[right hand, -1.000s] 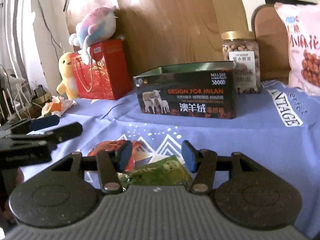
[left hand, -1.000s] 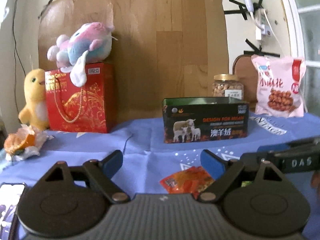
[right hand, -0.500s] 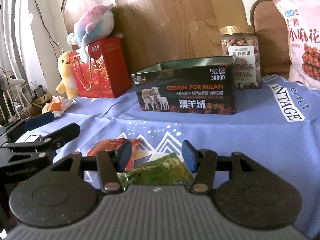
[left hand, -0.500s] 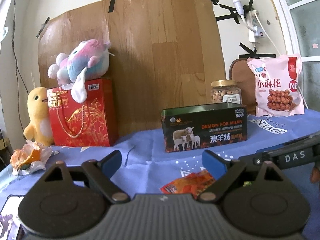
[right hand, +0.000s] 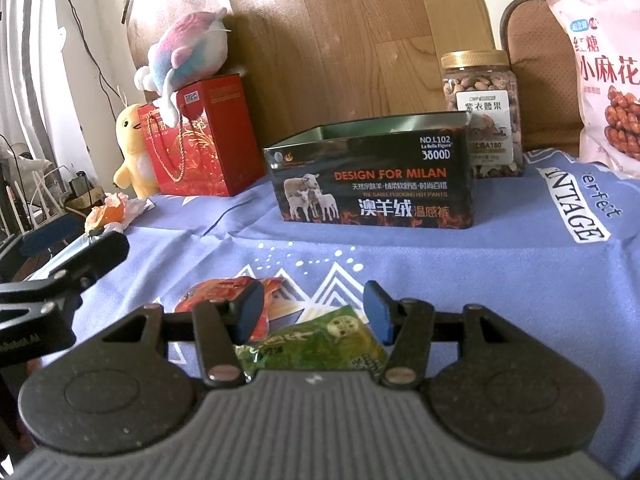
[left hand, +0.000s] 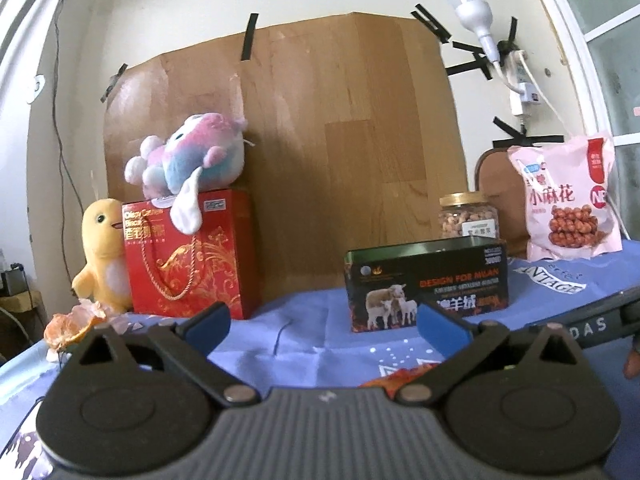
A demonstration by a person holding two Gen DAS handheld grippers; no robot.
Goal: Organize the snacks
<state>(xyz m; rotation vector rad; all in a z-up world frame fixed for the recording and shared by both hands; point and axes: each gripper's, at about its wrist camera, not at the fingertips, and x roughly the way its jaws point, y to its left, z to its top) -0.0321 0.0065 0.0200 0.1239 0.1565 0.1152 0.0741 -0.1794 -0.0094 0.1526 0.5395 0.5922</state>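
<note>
green packet [right hand: 320,344] | right view only, between spread right claw [right hand: 316,312] | left claw [left hand: 324,322] opening, empty

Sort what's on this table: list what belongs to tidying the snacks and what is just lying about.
For the job:
- green packet
- red packet
- open tin
- nut jar
- pink snack bag

Lying about:
- red gift bag
- pastel plush
- yellow chick
- orange peel
</note>
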